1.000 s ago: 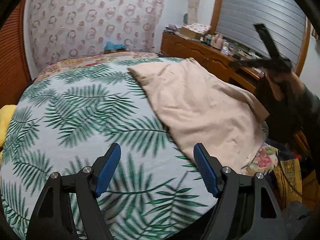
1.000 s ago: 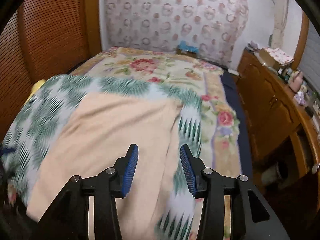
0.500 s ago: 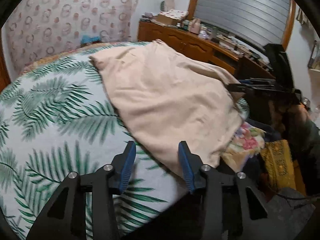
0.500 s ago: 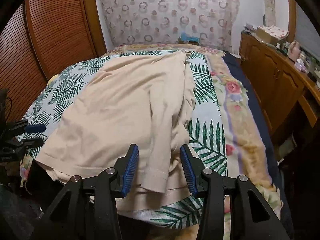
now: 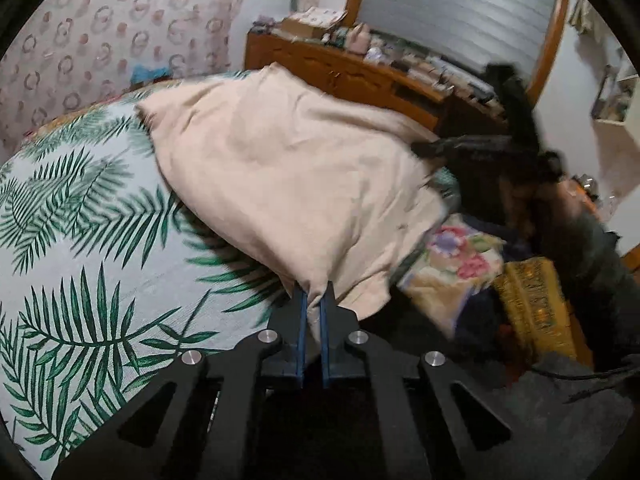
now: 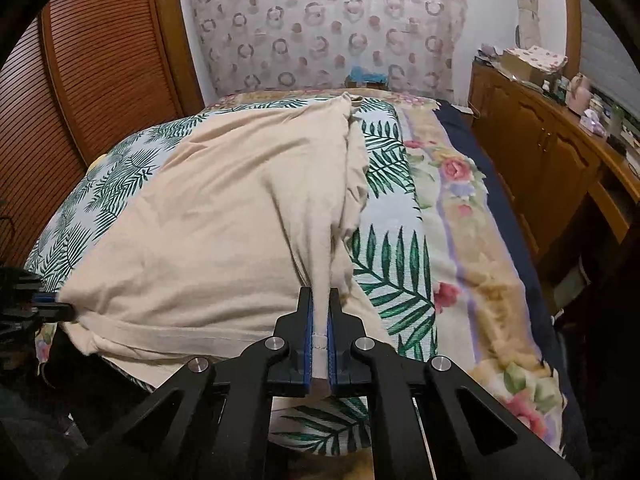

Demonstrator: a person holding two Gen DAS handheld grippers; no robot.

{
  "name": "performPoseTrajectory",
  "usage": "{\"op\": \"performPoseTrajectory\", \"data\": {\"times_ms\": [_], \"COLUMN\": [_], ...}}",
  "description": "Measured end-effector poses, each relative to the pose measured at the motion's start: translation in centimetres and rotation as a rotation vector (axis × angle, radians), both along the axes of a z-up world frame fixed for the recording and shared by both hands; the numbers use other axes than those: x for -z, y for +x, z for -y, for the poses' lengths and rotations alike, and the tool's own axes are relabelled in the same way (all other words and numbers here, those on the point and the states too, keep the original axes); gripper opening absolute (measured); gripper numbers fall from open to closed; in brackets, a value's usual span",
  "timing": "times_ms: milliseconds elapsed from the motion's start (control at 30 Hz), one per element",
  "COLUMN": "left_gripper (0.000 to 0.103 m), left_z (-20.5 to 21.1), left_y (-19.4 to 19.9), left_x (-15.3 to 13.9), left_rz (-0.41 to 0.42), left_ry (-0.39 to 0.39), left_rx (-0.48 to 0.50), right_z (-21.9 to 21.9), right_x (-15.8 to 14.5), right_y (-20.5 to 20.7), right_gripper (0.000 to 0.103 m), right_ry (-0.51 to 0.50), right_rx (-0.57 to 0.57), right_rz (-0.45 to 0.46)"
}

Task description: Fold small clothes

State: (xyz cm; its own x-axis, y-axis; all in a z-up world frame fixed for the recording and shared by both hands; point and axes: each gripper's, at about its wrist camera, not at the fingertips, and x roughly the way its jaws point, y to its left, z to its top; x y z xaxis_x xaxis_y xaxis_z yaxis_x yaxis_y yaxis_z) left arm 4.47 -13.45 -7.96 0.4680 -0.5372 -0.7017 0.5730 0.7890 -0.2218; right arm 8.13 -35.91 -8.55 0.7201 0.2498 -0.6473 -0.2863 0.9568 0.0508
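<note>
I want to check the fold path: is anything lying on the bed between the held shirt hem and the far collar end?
Nothing visible does. Both the left gripper and right gripper pinch the beige shirt; only fabric lies ahead.

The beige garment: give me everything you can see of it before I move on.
The beige garment is soft, plain knit-looking cloth with a stitched hem, spread wrinkled over the palm-leaf sheet on the bed. Its right side is folded inward into a long ridge. The left gripper is shut on one near corner, the right gripper on the near hem at the ridge's end; the fabric runs up into creases at both pinch points. The far end reaches toward the floral blanket.
</note>
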Motion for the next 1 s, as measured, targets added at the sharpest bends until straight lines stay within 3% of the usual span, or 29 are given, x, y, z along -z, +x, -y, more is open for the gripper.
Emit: {"op": "performPoseTrajectory", "data": {"times_ms": [100,300,333,367,400,433,467,567,733,900,1000], "left_gripper": [0.006,0.006,0.006,0.006,0.006,0.006,0.006,0.006,0.006,0.006,0.005], "left_z": [0.1,0.1,0.0,-0.1,-0.1,-0.1,0.0,0.2,-0.1,-0.4,-0.6], "left_y": [-1.0,-0.6,-0.4,-0.4,-0.3,-0.4,-0.4,-0.6,-0.8,-0.8,-0.7], "left_x": [-0.9,0.8,0.9,0.9,0.8,0.8,0.8,0.8,0.3,-0.7,-0.9], "left_rz": [-0.002,-0.06,-0.063,-0.062,-0.061,-0.058,-0.052,-0.044,-0.024,0.01,0.015], "left_ry": [-0.014,0.004,-0.001,-0.005,-0.007,-0.006,-0.002,0.008,-0.009,-0.027,-0.034], "left_rx": [0.03,0.011,0.006,0.004,0.003,0.004,0.003,0.005,0.011,0.009,0.005], "right_z": [0.0,0.3,0.3,0.3,0.3,0.4,0.5,0.7,-0.3,-0.6,-0.6], "right_x": [-0.1,0.1,0.3,0.4,0.6,0.9,1.0,1.0,1.0,0.9,0.7], "right_y": [-0.1,-0.3,-0.2,-0.2,-0.1,0.0,0.0,-0.1,-0.4,-0.3,-0.4], "right_gripper": [0.005,0.006,0.009,0.019,0.037,0.044,0.049,0.053,0.048,0.015,0.011], "right_ry": [0.011,0.019,0.012,0.002,-0.005,-0.008,-0.003,0.021,-0.002,-0.042,-0.04], "right_rx": [0.008,0.021,0.025,0.03,0.035,0.043,0.046,0.047,0.024,-0.007,-0.028], "right_rz": [0.002,0.0,-0.005,-0.012,-0.014,-0.021,-0.027,-0.026,-0.024,-0.03,-0.032]}}
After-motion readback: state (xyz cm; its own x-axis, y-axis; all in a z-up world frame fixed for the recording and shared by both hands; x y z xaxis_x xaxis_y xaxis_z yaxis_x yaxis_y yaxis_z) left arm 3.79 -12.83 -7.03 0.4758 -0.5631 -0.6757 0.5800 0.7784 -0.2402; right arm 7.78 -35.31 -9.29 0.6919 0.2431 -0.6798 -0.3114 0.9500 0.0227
